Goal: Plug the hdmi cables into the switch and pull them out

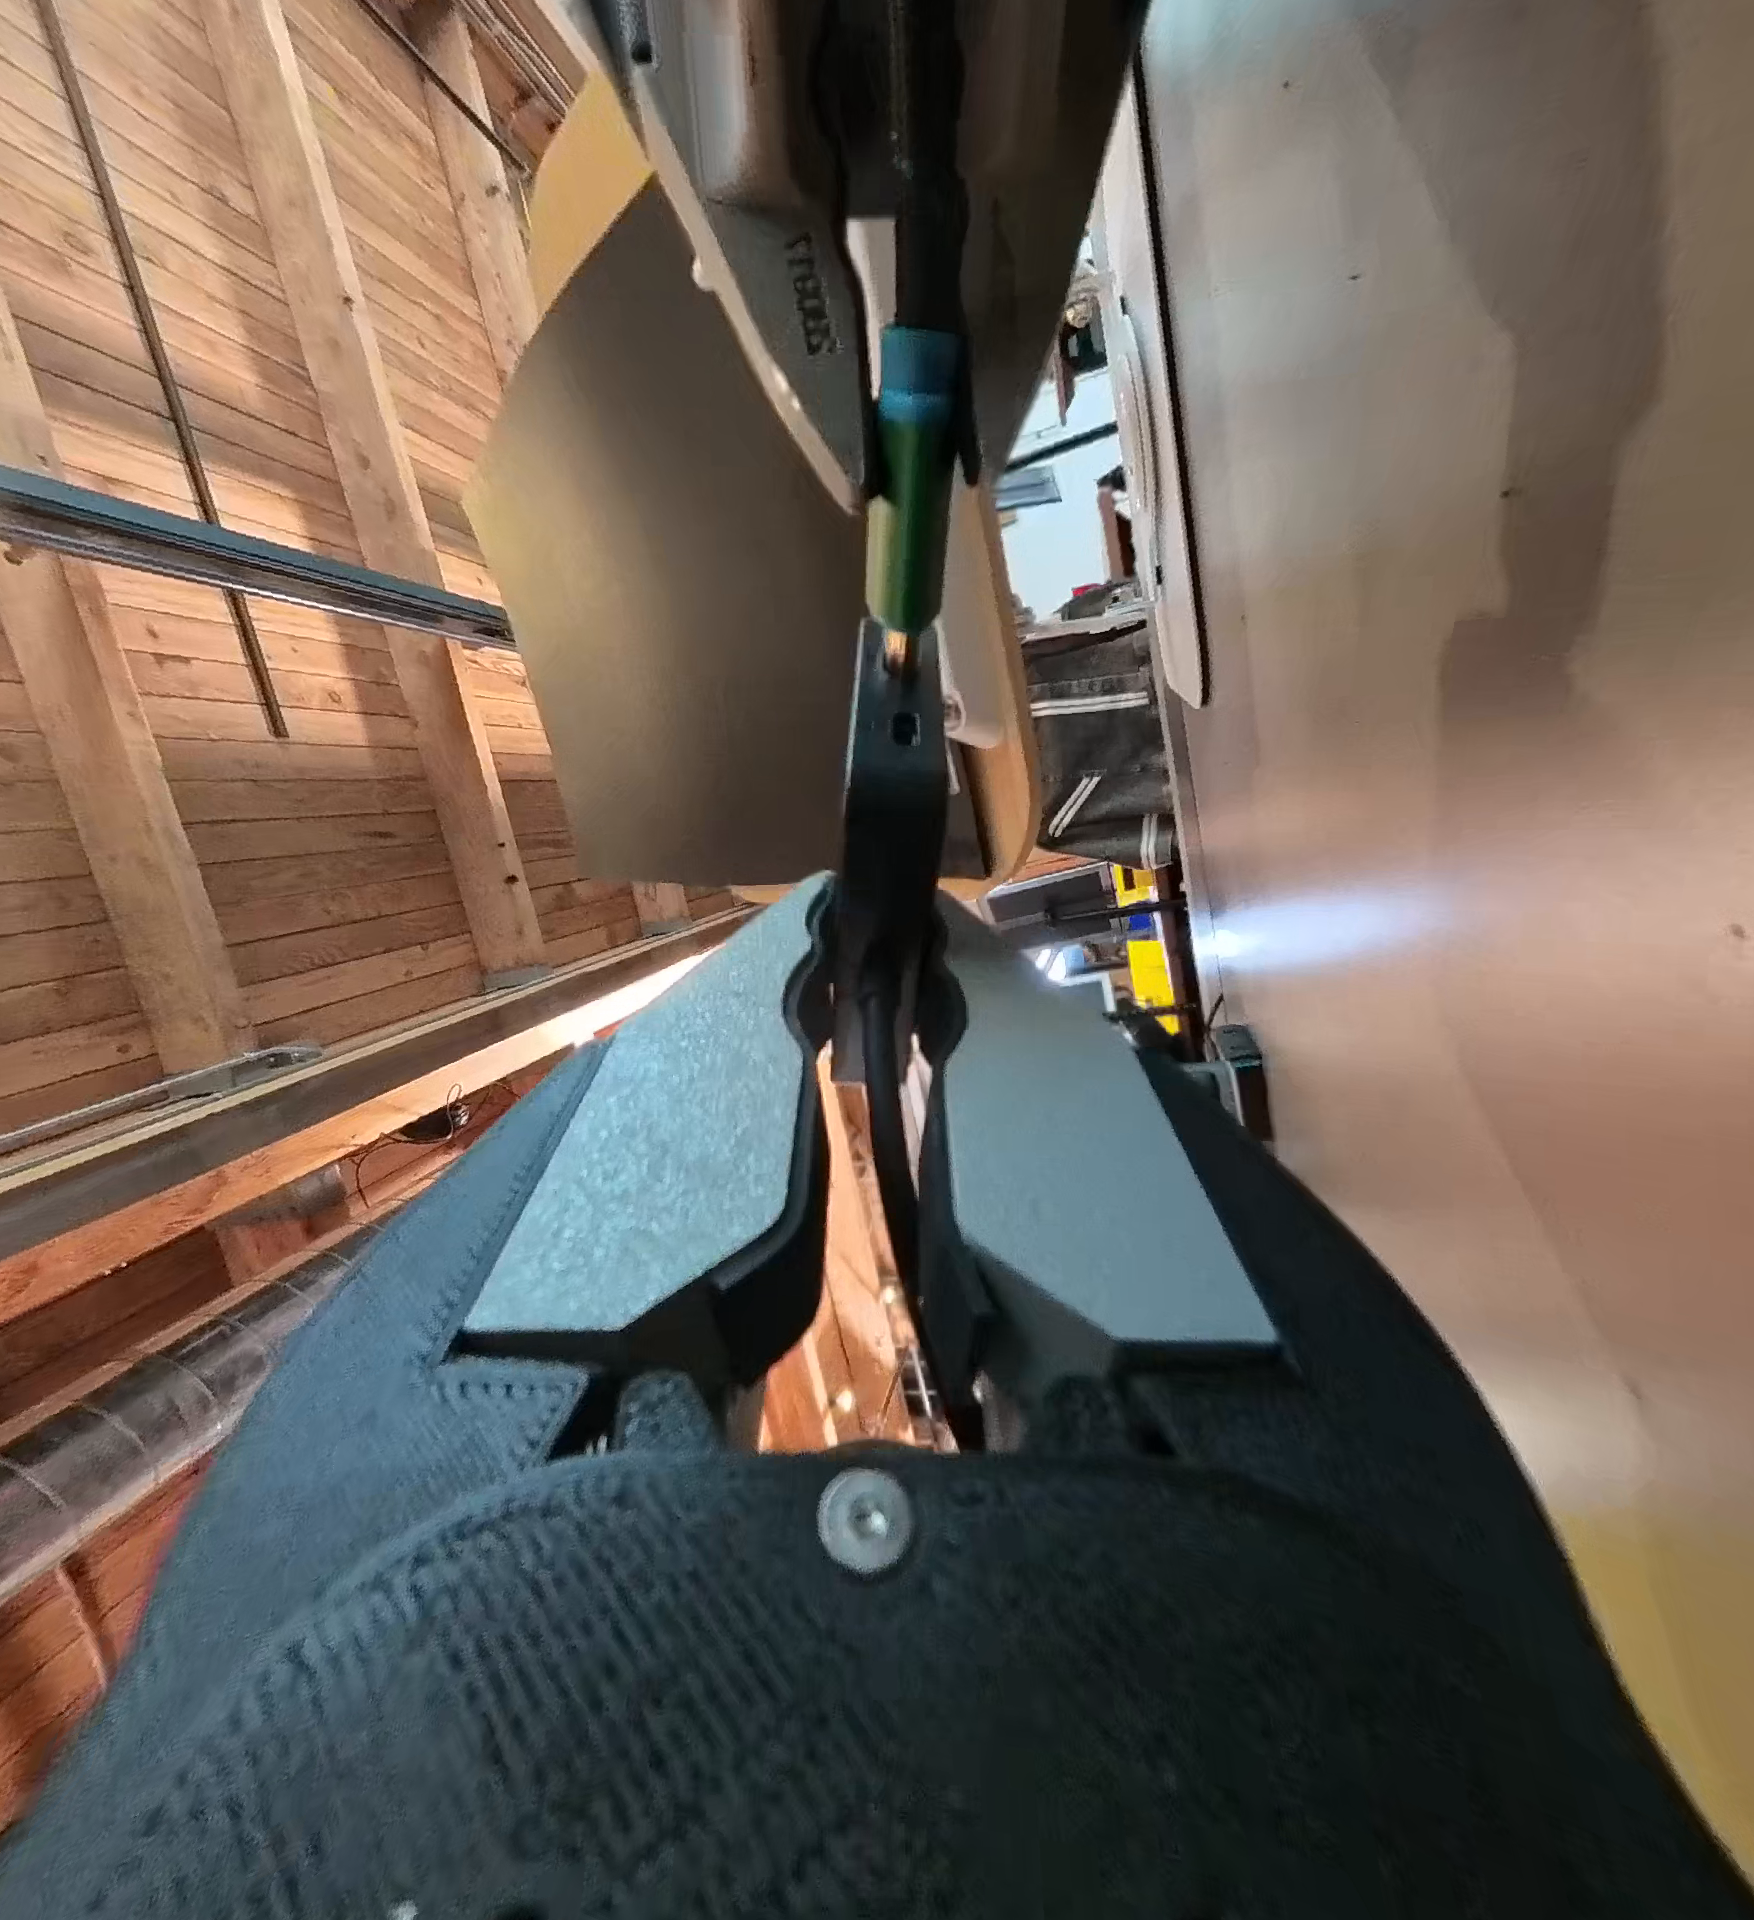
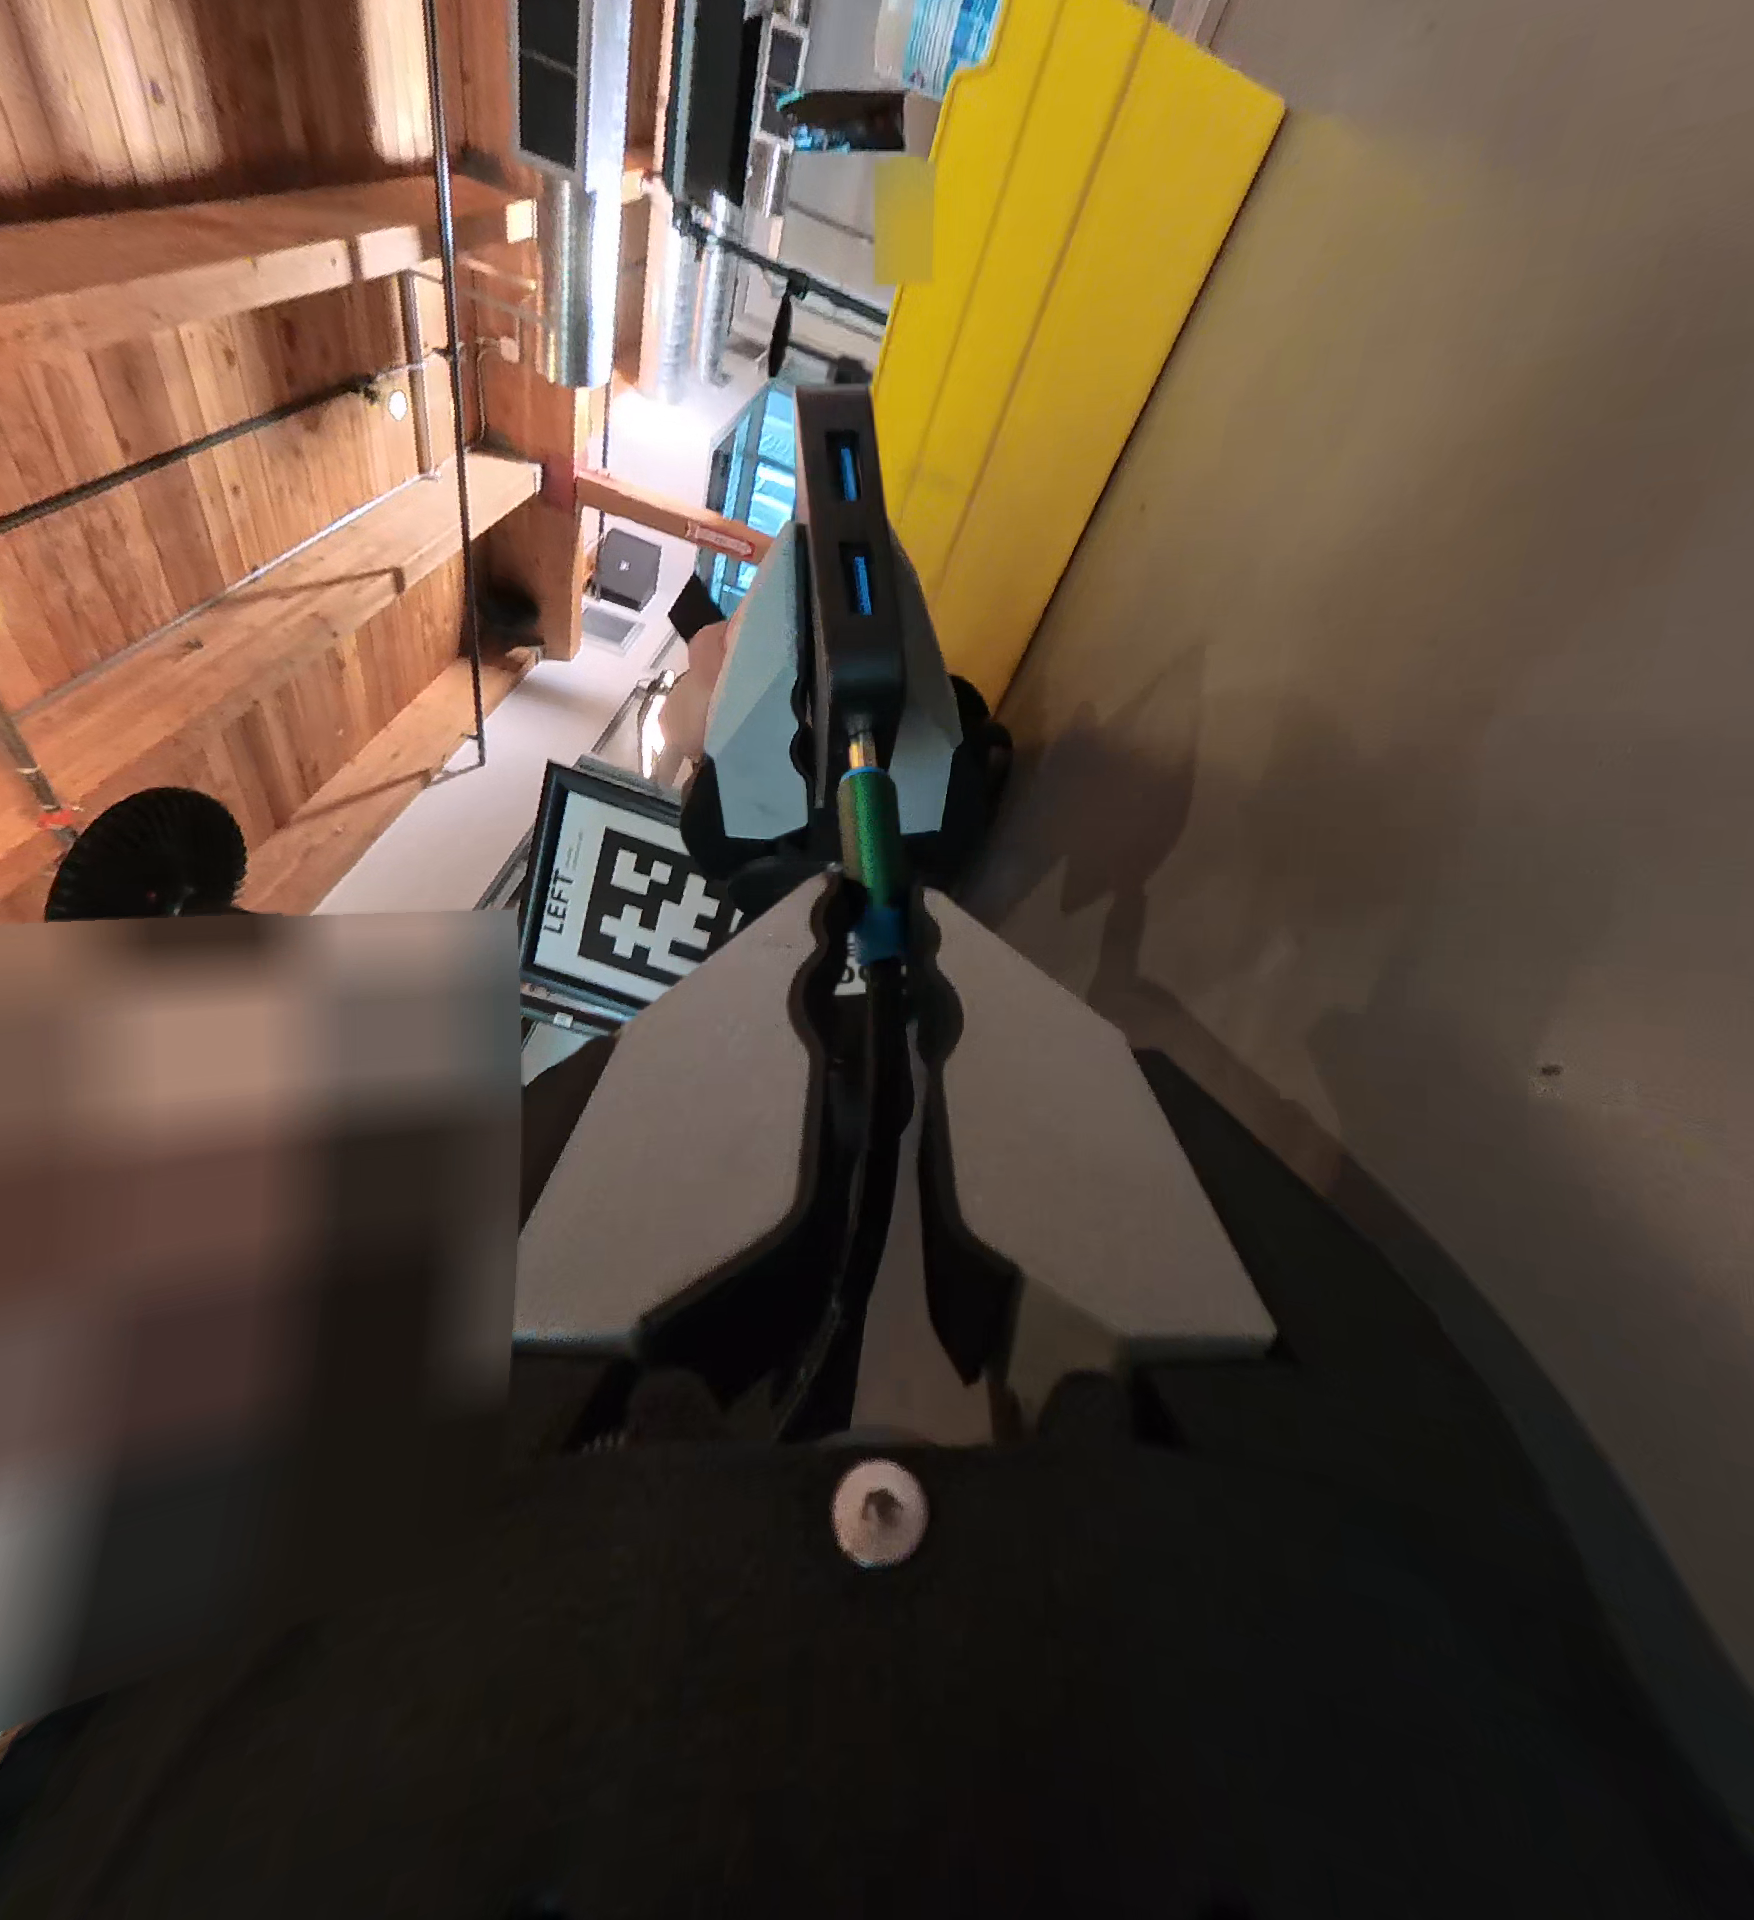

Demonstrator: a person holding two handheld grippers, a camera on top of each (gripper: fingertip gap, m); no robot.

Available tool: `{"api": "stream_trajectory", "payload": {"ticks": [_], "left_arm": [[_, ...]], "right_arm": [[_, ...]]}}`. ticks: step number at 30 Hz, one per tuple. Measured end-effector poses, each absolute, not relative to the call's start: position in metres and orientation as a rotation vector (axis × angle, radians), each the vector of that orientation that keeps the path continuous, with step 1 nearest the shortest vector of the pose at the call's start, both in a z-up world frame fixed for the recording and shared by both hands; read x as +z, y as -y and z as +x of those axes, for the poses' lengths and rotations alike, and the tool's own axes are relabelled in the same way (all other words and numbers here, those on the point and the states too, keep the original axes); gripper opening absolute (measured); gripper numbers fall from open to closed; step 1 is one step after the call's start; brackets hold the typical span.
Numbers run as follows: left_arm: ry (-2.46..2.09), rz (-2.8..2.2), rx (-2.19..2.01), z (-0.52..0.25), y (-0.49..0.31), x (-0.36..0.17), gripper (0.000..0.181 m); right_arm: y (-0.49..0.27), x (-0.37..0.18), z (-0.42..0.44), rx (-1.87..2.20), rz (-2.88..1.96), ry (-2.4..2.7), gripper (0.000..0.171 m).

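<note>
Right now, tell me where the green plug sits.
Centre of both wrist views: the green plug is pinched in the right gripper, its metal tip at the end port of the black switch held by the left gripper.

Left wrist view: my left gripper (image 1: 878,966) covers near end of switch (image 1: 892,769); how deep its black lead (image 1: 899,1195) seats, can't tell. Right gripper (image 1: 914,457) body cut off by top edge. Metal tip of green plug (image 1: 906,530) mostly hidden at port; inserted or just touching, can't tell.

Right wrist view: my fingers (image 2: 956,997) hide rear of plug (image 2: 868,831) and part of its cable (image 2: 852,1195). Mosaic patch (image 2: 208,1247) masks lower left. Tag plate (image 2: 634,894) partly covered.
</note>
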State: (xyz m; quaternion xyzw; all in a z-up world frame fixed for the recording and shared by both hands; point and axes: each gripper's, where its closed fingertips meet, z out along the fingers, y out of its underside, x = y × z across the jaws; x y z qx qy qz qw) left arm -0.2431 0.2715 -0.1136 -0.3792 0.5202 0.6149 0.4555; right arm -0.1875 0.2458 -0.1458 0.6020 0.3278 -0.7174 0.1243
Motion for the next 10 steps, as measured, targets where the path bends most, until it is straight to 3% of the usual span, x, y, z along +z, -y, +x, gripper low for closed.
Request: {"api": "stream_trajectory", "payload": {"ticks": [10], "left_arm": [[-1.19, -0.882, 1.442, -0.239, -0.27, -0.097, 0.011]], "right_arm": [[-0.234, -0.129, -0.182, -2.157, 1.583, -0.946, 0.009]]}}
